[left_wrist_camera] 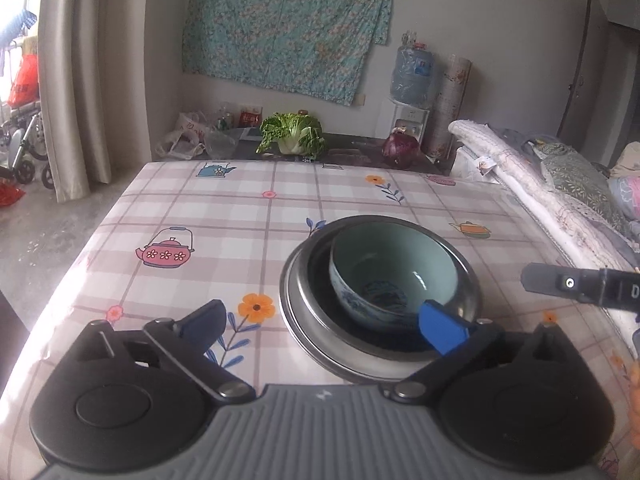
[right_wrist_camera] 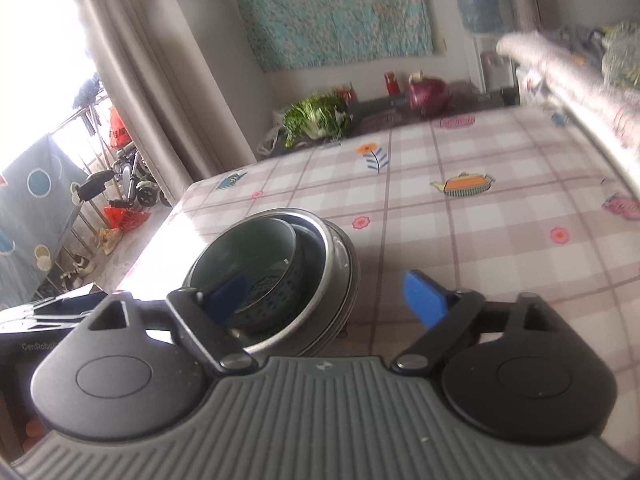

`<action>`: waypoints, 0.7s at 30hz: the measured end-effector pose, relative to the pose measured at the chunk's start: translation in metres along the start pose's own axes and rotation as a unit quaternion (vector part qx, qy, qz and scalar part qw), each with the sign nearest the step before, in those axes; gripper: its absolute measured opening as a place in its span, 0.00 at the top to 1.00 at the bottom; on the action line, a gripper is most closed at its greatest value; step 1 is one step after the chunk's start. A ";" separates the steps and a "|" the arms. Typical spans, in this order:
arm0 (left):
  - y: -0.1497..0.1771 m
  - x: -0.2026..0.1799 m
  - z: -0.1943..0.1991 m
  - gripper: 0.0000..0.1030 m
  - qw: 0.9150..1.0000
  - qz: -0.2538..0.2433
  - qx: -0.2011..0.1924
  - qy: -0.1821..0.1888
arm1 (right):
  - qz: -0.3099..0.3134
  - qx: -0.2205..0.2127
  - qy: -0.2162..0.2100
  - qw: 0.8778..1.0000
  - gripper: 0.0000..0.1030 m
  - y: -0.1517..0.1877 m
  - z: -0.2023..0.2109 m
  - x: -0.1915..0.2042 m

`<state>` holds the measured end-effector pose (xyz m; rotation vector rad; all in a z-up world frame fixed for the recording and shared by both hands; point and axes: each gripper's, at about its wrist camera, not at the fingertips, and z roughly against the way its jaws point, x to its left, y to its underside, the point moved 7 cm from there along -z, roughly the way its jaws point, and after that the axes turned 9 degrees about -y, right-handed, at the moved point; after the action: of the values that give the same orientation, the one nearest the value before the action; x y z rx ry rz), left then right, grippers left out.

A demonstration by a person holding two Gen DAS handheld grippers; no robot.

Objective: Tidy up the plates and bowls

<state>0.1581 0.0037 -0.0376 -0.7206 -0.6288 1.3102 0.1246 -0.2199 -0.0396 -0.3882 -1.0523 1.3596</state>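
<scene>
A blue-green bowl (left_wrist_camera: 394, 274) sits inside a steel bowl (left_wrist_camera: 384, 344) on stacked plates (right_wrist_camera: 344, 312), just ahead of the left gripper (left_wrist_camera: 324, 326) and right gripper (right_wrist_camera: 328, 296), both spread wide and empty. Only the right view shows the plates' edges.

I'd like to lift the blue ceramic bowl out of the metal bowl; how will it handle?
The blue ceramic bowl looks glazed, so probably slippery to grip. It is likely rigid and chippable against the metal bowl. It sits off-centre there, so it may slide if nudged.

Bowl (left_wrist_camera: 394, 276) in metal bowl (left_wrist_camera: 380, 344) (atop plates (right_wrist_camera: 347, 300))
</scene>
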 end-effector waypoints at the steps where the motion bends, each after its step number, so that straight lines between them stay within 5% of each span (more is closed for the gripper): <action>1: 0.003 -0.004 0.004 0.00 1.000 -0.002 -0.001 -0.004 | 0.010 0.000 0.002 1.000 0.05 0.002 0.005 0.005; 12: 0.021 -0.029 0.028 0.00 0.997 -0.034 -0.029 -0.061 | 0.066 -0.003 0.036 0.997 0.01 0.025 0.053 0.033; 15: 0.030 -0.026 0.022 0.00 0.993 -0.035 -0.042 -0.103 | 0.064 0.001 0.035 0.997 0.01 0.029 0.054 0.035; 21: 0.055 -0.025 0.017 0.00 0.993 -0.031 0.011 -0.116 | 0.067 0.019 0.065 0.995 0.01 0.038 0.050 0.032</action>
<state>0.1066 -0.0137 -0.0694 -0.5295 -0.8165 1.3512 0.0583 -0.1982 -0.0299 -0.5185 -0.9043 1.4513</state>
